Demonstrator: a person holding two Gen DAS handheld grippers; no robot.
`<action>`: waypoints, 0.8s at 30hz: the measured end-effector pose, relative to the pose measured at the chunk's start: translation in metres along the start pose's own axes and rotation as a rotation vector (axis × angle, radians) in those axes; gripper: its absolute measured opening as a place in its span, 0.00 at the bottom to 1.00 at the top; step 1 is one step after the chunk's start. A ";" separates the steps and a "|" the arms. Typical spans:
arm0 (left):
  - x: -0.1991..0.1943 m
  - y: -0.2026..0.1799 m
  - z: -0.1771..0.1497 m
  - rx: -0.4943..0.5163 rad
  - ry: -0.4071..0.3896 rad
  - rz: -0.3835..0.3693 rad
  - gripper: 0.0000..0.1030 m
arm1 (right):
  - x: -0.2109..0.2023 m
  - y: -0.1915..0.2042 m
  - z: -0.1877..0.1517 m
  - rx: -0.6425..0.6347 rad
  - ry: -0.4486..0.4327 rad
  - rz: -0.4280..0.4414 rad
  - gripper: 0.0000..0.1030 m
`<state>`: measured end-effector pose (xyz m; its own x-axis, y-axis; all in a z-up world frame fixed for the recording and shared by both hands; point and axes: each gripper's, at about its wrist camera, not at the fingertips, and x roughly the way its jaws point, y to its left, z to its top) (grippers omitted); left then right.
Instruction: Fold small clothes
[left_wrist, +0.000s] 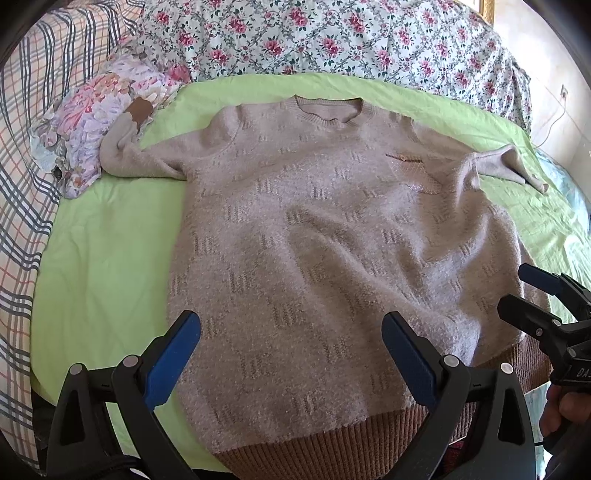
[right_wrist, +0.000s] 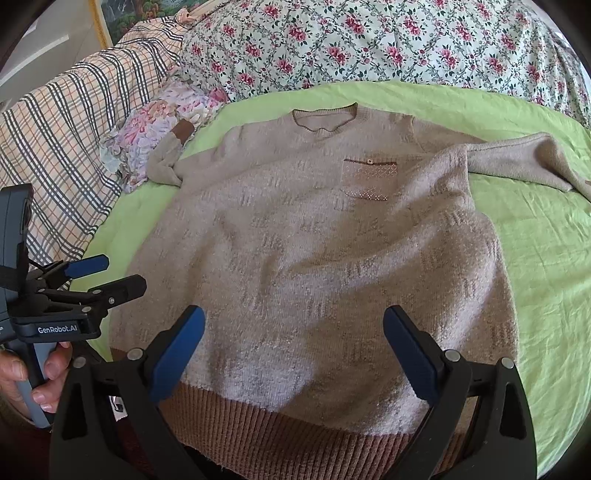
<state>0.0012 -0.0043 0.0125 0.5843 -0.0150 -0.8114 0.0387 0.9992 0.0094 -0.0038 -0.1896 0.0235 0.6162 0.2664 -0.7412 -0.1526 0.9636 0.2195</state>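
A beige knit sweater lies flat, front up, on a green sheet, neck away from me, brown ribbed hem nearest. It also shows in the right wrist view, with a small chest pocket. Its left sleeve bends up onto a floral cloth; its right sleeve lies spread to the right. My left gripper is open and empty above the hem's left part. My right gripper is open and empty above the hem's right part. Each gripper shows in the other's view.
A bunched floral cloth lies at the sweater's left sleeve. A rose-print quilt is piled behind the green sheet. A plaid blanket covers the left side. The green sheet extends to the right of the sweater.
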 end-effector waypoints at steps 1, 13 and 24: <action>0.000 0.000 0.000 0.001 0.000 0.001 0.96 | 0.000 0.000 0.000 0.000 0.000 0.001 0.95; 0.011 -0.003 0.012 0.026 -0.020 -0.022 0.96 | 0.002 -0.029 0.008 0.070 -0.001 -0.018 0.95; 0.033 -0.009 0.046 0.035 0.015 -0.030 0.96 | -0.026 -0.126 0.040 0.306 -0.046 -0.065 0.94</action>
<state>0.0580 -0.0151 0.0125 0.5699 -0.0438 -0.8205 0.0844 0.9964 0.0054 0.0302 -0.3192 0.0410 0.6521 0.1964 -0.7322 0.1235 0.9254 0.3583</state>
